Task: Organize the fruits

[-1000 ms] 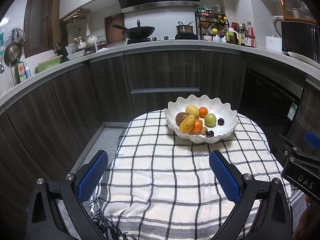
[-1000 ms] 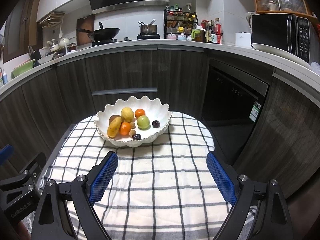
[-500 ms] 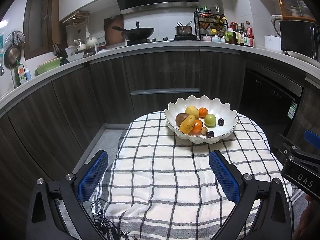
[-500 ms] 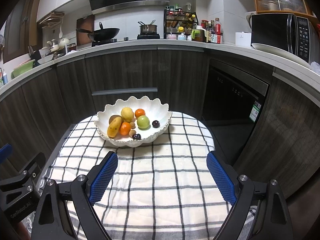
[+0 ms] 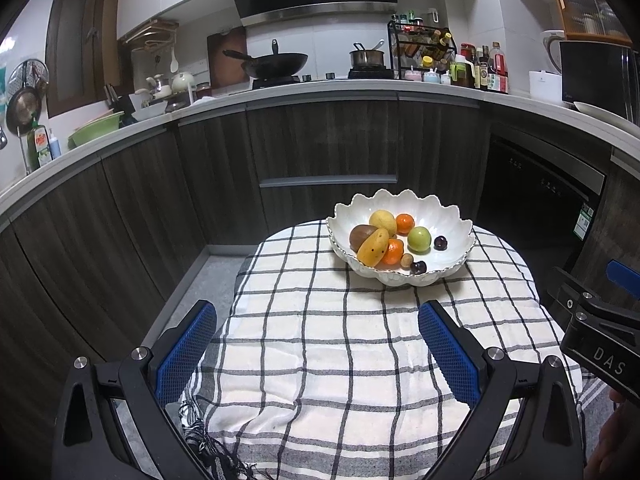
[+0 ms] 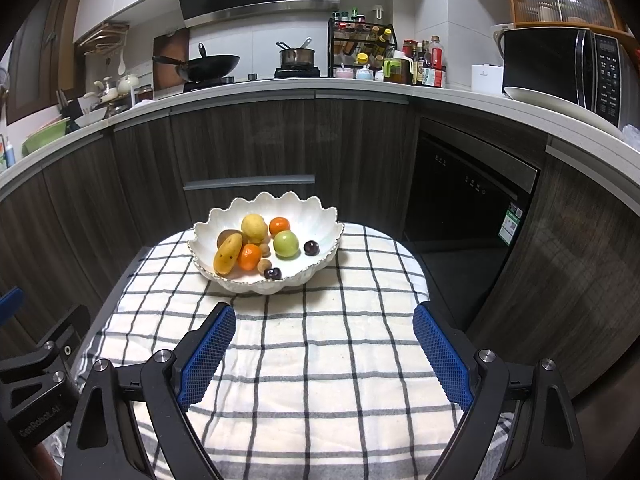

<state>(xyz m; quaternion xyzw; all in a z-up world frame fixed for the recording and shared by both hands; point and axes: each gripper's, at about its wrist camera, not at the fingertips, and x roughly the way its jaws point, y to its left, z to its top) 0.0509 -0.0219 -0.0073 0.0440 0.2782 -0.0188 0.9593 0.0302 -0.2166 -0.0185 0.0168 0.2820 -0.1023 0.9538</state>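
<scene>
Plainly, both the left gripper (image 5: 316, 344) and the right gripper (image 6: 324, 346) have jaws spread wide, holding nothing, above the near part of the checked cloth (image 6: 320, 360). The fruits sit in the scalloped white bowl (image 6: 320, 216) at the cloth's far edge — light, round, likely slippery, so pinch each across its middle; the bowl looks fragile.

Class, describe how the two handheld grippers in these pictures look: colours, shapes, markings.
Both the left gripper and the right gripper have black angular frames with triangular cut-outs and silver bolt heads. Each finger carries a blue pad with a fine grid texture. White lettering marks the bodies, partly readable as "DAS" and "GenRobot.AI".
</scene>
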